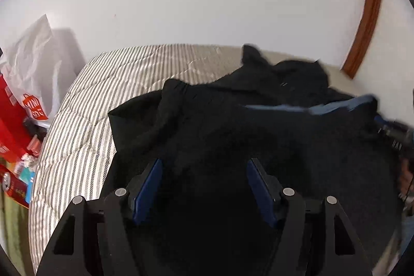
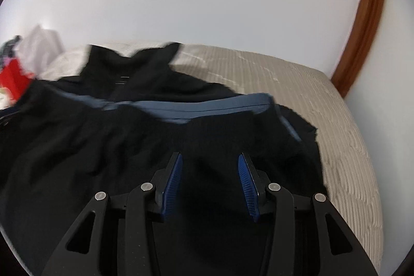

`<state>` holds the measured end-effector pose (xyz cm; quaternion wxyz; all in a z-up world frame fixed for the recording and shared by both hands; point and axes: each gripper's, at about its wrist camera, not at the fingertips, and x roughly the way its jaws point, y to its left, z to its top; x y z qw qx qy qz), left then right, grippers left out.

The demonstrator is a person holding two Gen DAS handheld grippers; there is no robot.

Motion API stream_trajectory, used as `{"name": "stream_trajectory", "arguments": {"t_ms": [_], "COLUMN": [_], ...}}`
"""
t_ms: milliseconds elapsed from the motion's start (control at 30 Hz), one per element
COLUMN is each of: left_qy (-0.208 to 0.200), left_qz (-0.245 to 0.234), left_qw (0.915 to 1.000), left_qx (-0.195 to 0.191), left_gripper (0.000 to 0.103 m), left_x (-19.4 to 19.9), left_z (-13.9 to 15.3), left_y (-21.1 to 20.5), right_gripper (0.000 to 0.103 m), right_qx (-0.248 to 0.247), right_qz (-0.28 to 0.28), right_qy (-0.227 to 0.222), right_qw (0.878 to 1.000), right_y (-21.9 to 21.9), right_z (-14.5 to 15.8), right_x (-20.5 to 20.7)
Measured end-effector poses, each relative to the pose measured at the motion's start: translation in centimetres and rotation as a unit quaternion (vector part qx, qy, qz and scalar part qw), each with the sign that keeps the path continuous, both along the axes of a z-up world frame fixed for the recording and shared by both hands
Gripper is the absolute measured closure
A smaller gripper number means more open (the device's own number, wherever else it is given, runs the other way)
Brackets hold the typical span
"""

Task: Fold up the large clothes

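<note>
A large black garment (image 1: 233, 120) with a blue inner band (image 1: 323, 107) lies crumpled on the striped bed (image 1: 85, 120). My left gripper (image 1: 204, 162) is open just above the garment's near part, with blue pads (image 1: 147, 188) spread wide and nothing between them. In the right wrist view the same garment (image 2: 103, 133) and its blue band (image 2: 207, 107) spread across the bed (image 2: 336, 133). My right gripper (image 2: 209, 157) is open over the black cloth, and holds nothing. The near hem is hidden under both grippers.
A white shopping bag (image 1: 38, 64) and red boxes (image 1: 10, 115) stand left of the bed, with small bottles (image 1: 26, 159) below them. A white wall runs behind the bed. A brown wooden frame (image 1: 367, 25) curves at the right, also in the right wrist view (image 2: 362, 25).
</note>
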<state>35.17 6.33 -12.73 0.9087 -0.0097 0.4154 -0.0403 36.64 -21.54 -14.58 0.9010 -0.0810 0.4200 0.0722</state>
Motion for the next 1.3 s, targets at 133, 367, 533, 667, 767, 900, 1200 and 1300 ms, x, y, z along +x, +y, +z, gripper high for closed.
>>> {"name": "stream_trajectory", "arguments": {"t_ms": [133,367,533,667,767,900,1200,1300], "left_qy": [0.012,0.021,0.022,0.020,0.019,0.018,0.016,0.016], "left_qz": [0.018,0.023,0.022,0.022,0.022,0.023,0.023,0.023], "left_qw": [0.9998,0.9995,0.9992,0.9993,0.9993,0.9992,0.9991,0.9991], "left_qx": [-0.006,0.007,0.025,0.023,0.023,0.027,0.033,0.033], "left_gripper": [0.038,0.038,0.038,0.038,0.038,0.037,0.037,0.037], "left_x": [1.2,2.5,2.7,2.5,2.4,2.6,2.6,2.6], "left_z": [-1.5,-2.5,-2.7,-2.8,-2.8,-3.0,-3.2,-3.2], "left_y": [0.7,0.3,-0.2,0.0,-0.1,-0.3,-0.6,-0.6], "right_gripper": [0.062,0.060,0.059,0.059,0.059,0.059,0.059,0.059], "right_qx": [-0.041,0.001,0.006,-0.001,-0.001,-0.007,-0.007,-0.006], "right_qz": [-0.058,-0.060,-0.059,-0.059,-0.059,-0.059,-0.056,-0.055], "right_qy": [0.002,0.036,0.039,0.035,0.034,0.030,0.029,0.029], "right_qw": [0.997,0.998,0.997,0.998,0.998,0.998,0.998,0.998], "right_y": [-1.7,-3.7,-3.9,-3.7,-3.7,-3.7,-3.8,-3.8], "right_z": [-2.0,-3.6,-3.7,-3.9,-3.9,-4.0,-3.9,-4.0], "right_x": [3.1,5.2,5.4,5.1,5.1,5.0,4.9,5.0]}}
